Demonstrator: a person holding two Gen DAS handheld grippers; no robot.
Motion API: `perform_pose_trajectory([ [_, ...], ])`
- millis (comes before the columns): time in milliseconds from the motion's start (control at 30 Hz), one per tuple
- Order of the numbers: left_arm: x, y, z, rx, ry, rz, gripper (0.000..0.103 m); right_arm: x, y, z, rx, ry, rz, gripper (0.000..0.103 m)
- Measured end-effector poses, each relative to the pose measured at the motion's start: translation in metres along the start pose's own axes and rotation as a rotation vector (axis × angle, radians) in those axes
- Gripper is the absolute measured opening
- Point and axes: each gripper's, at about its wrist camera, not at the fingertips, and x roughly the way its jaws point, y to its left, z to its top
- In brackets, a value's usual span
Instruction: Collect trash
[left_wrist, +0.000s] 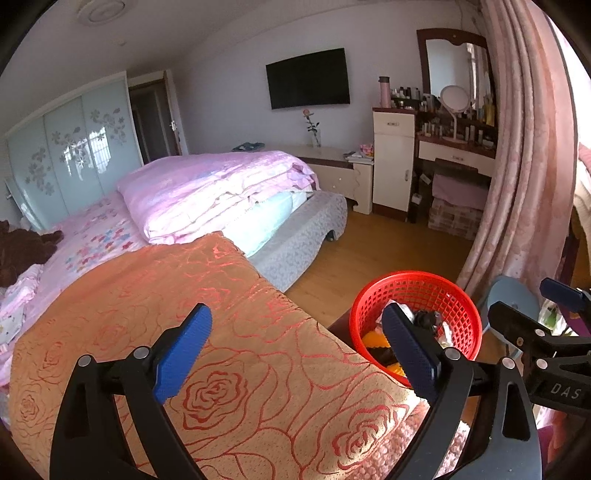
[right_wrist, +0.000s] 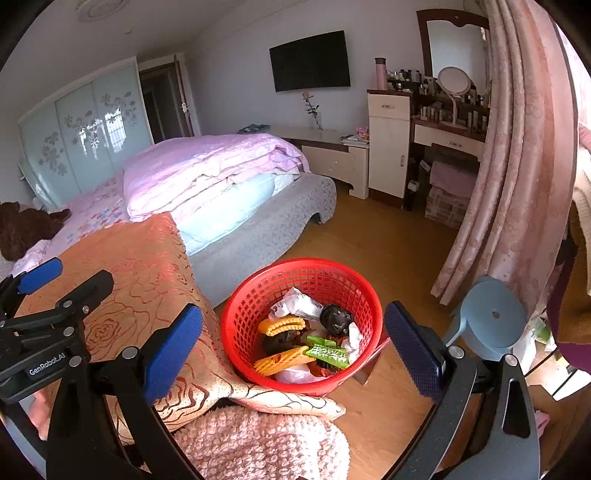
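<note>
A red mesh basket (right_wrist: 255, 295) stands on a low dark surface beside the bed; it also shows in the left wrist view (left_wrist: 436, 288). It holds trash: crumpled white paper (right_wrist: 295, 301), yellow ridged pieces (right_wrist: 282, 325), a green wrapper (right_wrist: 327, 352) and a dark round lump (right_wrist: 334, 317). My right gripper (right_wrist: 291, 347) is open and empty, hovering over the basket. My left gripper (left_wrist: 295, 343) is open and empty above the orange rose-patterned blanket (left_wrist: 229, 332), left of the basket. Each gripper shows at the edge of the other's view.
A bed with folded pink quilts (left_wrist: 214, 192) fills the left. A pink knitted cloth (right_wrist: 258, 443) lies below the basket. A blue plastic stool (right_wrist: 491, 321) stands right of it, by a pink curtain (right_wrist: 517, 166). Wood floor (right_wrist: 369, 236) leads to a dresser (right_wrist: 450, 110).
</note>
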Motion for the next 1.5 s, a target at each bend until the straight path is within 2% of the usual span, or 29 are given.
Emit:
perform_pose_trajectory([
  [1067, 0.0, 0.002, 0.0, -0.006, 0.014, -0.003, 0.09, 0.0, 0.0, 0.0, 0.001, 0.003, 0.001, 0.096],
  [1500, 0.005, -0.001, -0.011, -0.022, 0.031, -0.006, 0.09, 0.001, 0.001, -0.003, 0.002, 0.007, 0.002, 0.096],
])
